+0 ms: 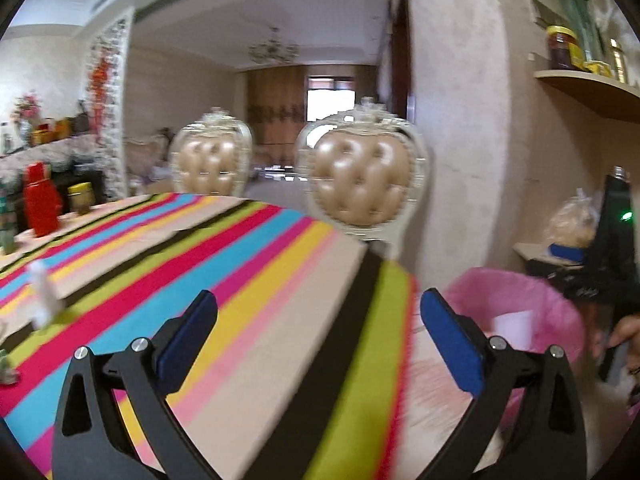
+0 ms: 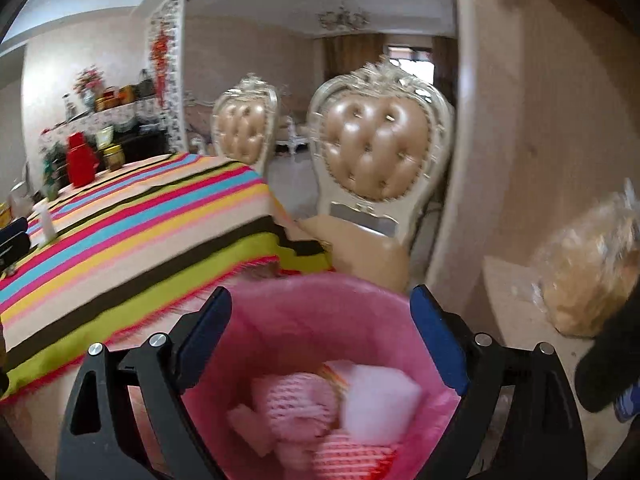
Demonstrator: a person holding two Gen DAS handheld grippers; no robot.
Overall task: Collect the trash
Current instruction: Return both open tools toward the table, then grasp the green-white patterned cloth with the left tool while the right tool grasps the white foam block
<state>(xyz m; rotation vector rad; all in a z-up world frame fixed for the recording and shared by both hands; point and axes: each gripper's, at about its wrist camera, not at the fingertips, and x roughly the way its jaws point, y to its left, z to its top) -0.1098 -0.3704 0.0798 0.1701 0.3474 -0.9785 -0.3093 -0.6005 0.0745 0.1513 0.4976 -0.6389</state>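
Both your grippers stand wide with nothing between the pads: the right gripper (image 2: 320, 340) hangs over the pink-lined bin (image 2: 280, 312), the left gripper (image 1: 320, 336) over the striped tablecloth (image 1: 248, 280). One white scrap of trash (image 1: 44, 292) remains at nine o'clock in the left view; it looks light, soft and crushable, so pinch its middle. I count one bin, two tufted chairs (image 1: 360, 184), roughly four pieces inside

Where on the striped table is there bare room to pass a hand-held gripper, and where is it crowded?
Free: the striped cloth from the near edge to the two chairs, bordered right by the pink-lined bin. Crowded: the far left end, around the red container, jar and white scrap.
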